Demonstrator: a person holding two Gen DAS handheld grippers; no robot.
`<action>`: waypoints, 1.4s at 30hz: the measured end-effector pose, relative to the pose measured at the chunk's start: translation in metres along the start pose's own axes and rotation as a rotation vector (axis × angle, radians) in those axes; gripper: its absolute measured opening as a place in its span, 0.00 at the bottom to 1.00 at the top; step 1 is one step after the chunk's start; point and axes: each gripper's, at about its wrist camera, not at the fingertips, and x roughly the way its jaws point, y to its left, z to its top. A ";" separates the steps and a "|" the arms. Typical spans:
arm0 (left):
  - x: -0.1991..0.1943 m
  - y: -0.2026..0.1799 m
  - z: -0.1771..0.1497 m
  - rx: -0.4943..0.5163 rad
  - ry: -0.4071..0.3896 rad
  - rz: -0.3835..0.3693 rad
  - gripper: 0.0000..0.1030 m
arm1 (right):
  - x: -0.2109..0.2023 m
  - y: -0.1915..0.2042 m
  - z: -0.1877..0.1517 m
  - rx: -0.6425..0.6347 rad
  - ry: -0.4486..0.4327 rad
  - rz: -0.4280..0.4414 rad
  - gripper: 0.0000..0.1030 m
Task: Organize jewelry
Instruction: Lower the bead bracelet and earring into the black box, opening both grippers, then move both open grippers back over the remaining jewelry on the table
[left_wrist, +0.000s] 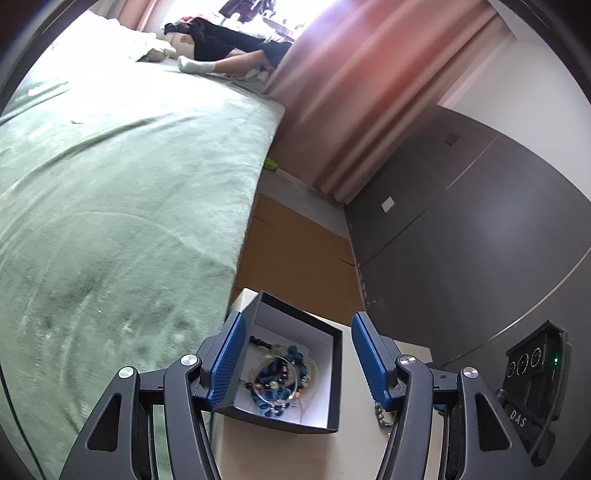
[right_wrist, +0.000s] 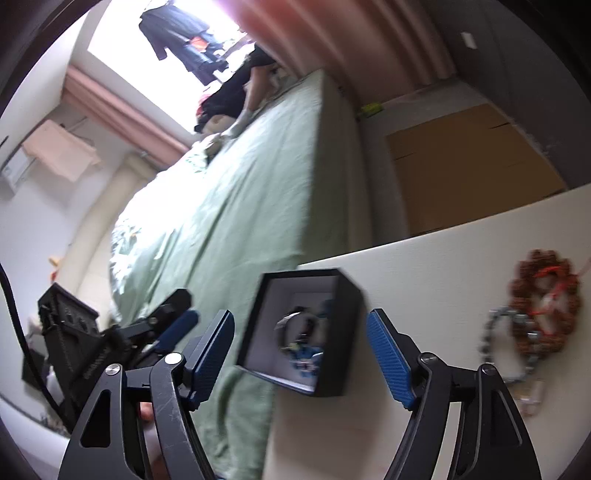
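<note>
1. Both the left gripper (left_wrist: 297, 360) and right gripper (right_wrist: 299, 360) stand spread, pinching nothing
2. The jewelry box (left_wrist: 334, 376) sits open at the tabletop's (right_wrist: 424, 266) bed-side edge, beads inside
3. Next, probably reach the silver chain (right_wrist: 496, 343) and brown bracelet (right_wrist: 543, 302) further along the tabletop, pinching each gently

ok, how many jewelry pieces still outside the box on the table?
2 visible: a reddish-brown beaded bracelet near the table's far right, and a silver chain beside it, overlapping. More may sit out of frame.

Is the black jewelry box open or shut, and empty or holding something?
Open, with no lid on it. The black box shows its white lining, and beaded jewelry lies inside.
</note>
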 end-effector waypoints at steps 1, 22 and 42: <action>0.002 -0.003 -0.002 0.007 0.004 0.002 0.66 | -0.006 -0.007 0.000 0.016 -0.005 -0.017 0.73; 0.055 -0.097 -0.069 0.263 0.154 -0.009 0.73 | -0.102 -0.077 0.015 0.099 -0.087 -0.138 0.79; 0.110 -0.159 -0.151 0.462 0.337 0.018 0.73 | -0.133 -0.149 0.003 0.130 0.020 -0.277 1.00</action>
